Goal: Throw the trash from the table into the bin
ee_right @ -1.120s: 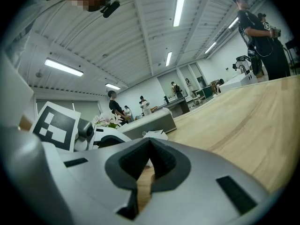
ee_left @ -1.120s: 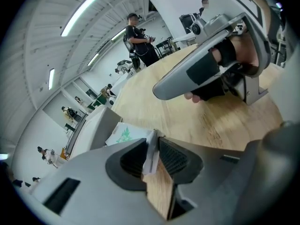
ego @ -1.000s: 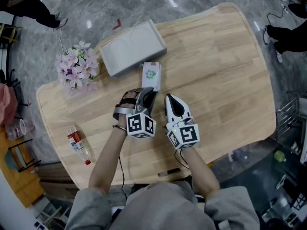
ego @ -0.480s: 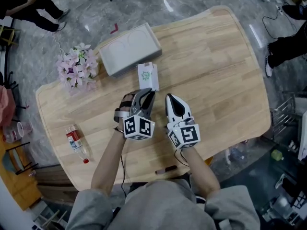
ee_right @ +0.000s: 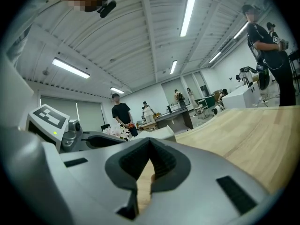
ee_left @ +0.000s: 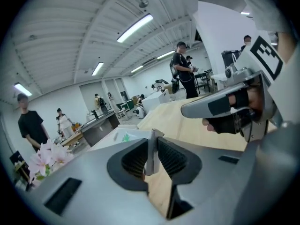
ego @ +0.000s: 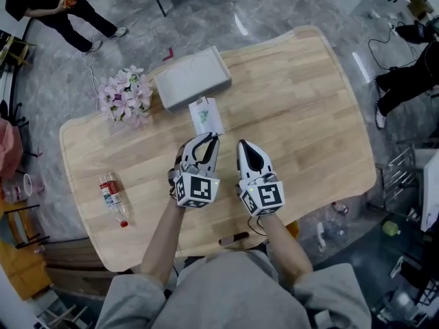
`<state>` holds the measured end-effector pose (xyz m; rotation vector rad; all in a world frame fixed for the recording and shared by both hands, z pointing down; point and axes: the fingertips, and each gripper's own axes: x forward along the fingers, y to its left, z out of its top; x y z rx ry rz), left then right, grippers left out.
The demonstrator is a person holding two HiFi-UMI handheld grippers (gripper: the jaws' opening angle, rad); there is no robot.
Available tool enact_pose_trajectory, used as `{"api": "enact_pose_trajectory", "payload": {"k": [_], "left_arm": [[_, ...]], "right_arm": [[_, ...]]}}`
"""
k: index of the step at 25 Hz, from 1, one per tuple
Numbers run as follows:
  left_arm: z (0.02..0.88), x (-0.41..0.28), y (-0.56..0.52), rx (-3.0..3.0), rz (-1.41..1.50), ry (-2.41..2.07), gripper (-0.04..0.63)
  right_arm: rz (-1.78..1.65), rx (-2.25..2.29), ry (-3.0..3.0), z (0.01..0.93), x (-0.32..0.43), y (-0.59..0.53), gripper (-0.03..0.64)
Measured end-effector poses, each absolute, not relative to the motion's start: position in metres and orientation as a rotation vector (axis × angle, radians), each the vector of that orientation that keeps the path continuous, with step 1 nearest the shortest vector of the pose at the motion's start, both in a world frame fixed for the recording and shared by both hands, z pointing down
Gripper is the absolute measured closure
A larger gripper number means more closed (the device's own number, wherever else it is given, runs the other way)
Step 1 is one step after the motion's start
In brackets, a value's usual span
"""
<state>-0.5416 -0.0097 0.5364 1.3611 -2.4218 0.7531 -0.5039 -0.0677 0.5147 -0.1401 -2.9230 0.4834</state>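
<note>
A white packet [ego: 207, 115] with a green print hangs by its near edge from my left gripper [ego: 208, 138], whose jaws are shut on it, above the wooden table [ego: 309, 108]. In the left gripper view the packet's thin edge [ee_left: 150, 146] is pinched between the pads, and the rest of the packet [ee_left: 123, 137] stretches away beyond them. My right gripper [ego: 243, 145] floats just right of the left one, shut, with nothing between its pads [ee_right: 154, 165]. The grey rectangular bin [ego: 191, 79] stands on the table just beyond the packet. A plastic bottle [ego: 112, 197] with a red label lies near the table's left front edge.
A bunch of pink flowers [ego: 125, 93] lies left of the bin. A dark pen [ego: 233, 238] rests at the table's near edge. People stand on the floor at the far left [ego: 48, 5] and at the right [ego: 411, 74].
Both grippers have risen above the table. The left gripper has rolled and lifted the packet by its edge. The right gripper stays shut beside it.
</note>
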Motion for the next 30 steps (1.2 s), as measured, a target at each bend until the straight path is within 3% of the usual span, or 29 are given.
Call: {"api": "enact_pose_trajectory", "payload": {"k": [7, 30], "left_arm": [[0.494, -0.529, 0.003, 1.265, 0.479, -2.551, 0.522], [0.457, -0.470, 0.026, 1.104, 0.273, -2.686, 0.522]], "right_arm": [[0.480, -0.167, -2.943, 0.490, -0.490, -0.054, 0.614], [0.491, -0.209, -2.992, 0.464, -0.440, -0.048, 0.614]]}}
